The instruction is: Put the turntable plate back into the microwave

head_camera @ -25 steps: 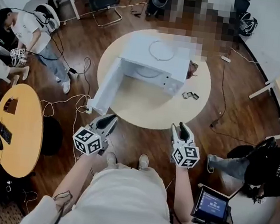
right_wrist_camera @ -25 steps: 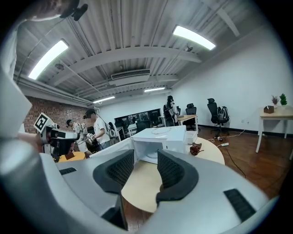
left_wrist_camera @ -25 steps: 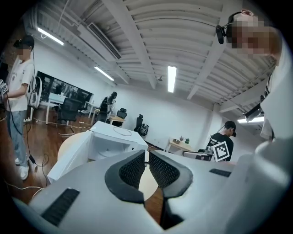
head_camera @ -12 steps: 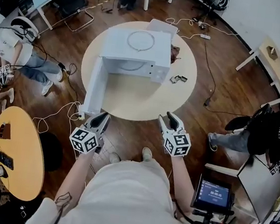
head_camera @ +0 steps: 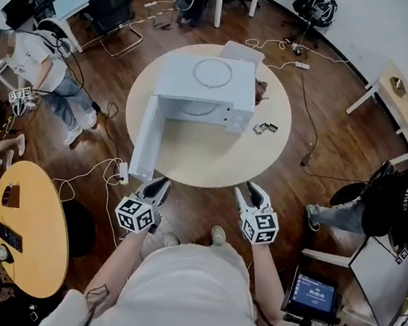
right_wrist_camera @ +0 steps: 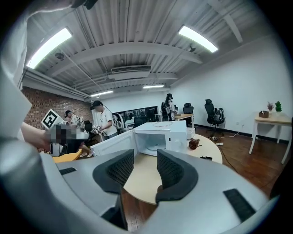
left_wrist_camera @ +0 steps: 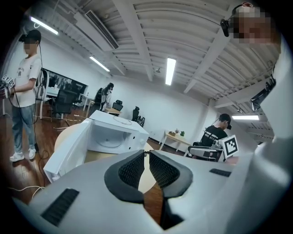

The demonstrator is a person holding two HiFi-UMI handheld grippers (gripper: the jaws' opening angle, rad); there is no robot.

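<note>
The left gripper (head_camera: 161, 184) is clenched on nothing and the right gripper (head_camera: 249, 191) is parted and empty, both short of the table (head_camera: 197, 158). The turntable plate (head_camera: 213, 72), seemingly glass, lies atop the microwave (head_camera: 198, 91); gripped by its thin rim, it could be dropped.

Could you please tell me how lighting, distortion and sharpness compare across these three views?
Head view: even light; the fisheye bends the floor around the sharp round table. Left gripper view: the ceiling lamp is blown out and the corners are vignetted black. Right gripper view: a ceiling strip glares and the edges curve strongly, yet the microwave stays clear.
</note>
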